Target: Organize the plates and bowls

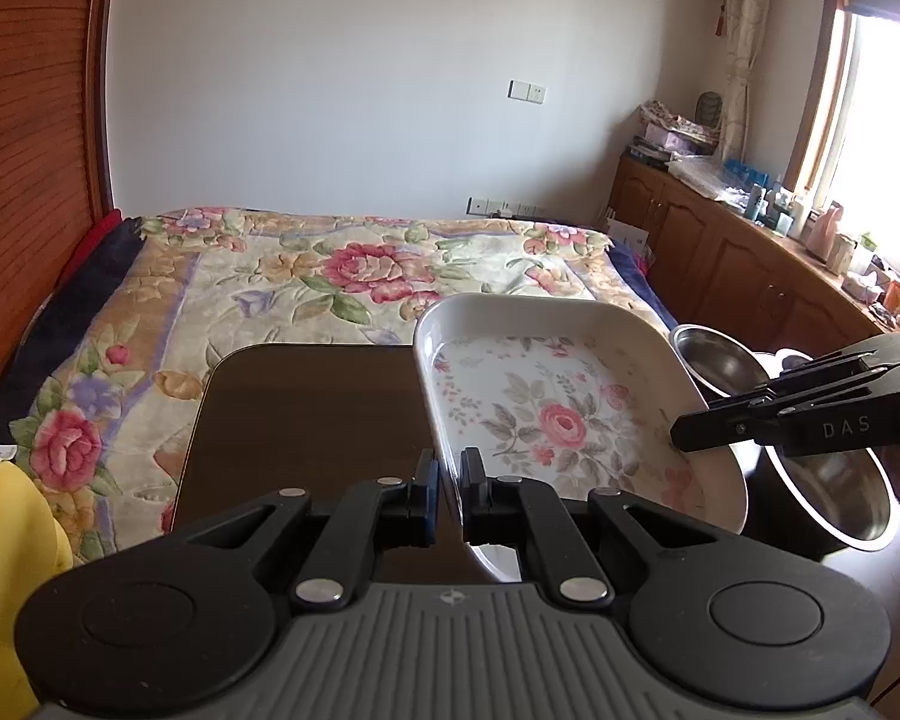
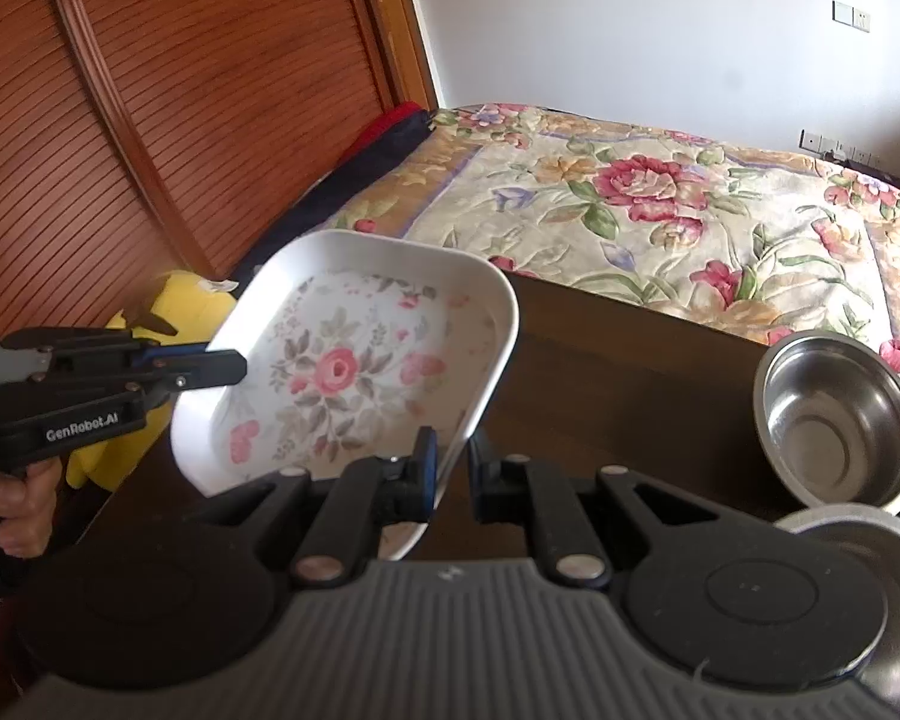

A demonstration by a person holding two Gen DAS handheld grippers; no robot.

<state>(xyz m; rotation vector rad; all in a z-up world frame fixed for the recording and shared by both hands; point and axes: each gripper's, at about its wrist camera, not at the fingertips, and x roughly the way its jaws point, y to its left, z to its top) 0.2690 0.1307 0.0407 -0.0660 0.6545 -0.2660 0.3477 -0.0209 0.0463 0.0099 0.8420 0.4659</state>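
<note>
Plate: the floral plate (image 1: 546,414) is held tilted in the air above the dark bench (image 1: 306,408).
Left tongs (image 1: 449,480): pinched on the plate's near rim.
Right tongs (image 2: 450,462): pinched on the opposite rim.
Done: nothing seen stacked yet.
Left: plate unplaced; steel bowls (image 2: 840,414) apparently unsorted on the bench.

Bare table (image 1: 306,420) left of left tool (image 1: 449,480); steel bowls (image 2: 840,420) block right tool's (image 2: 450,468) right (bed (image 1: 330,276) beyond).

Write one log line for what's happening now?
left gripper: grips floral plate rim | right gripper: grips opposite rim | plate: lifted, tilted
</note>
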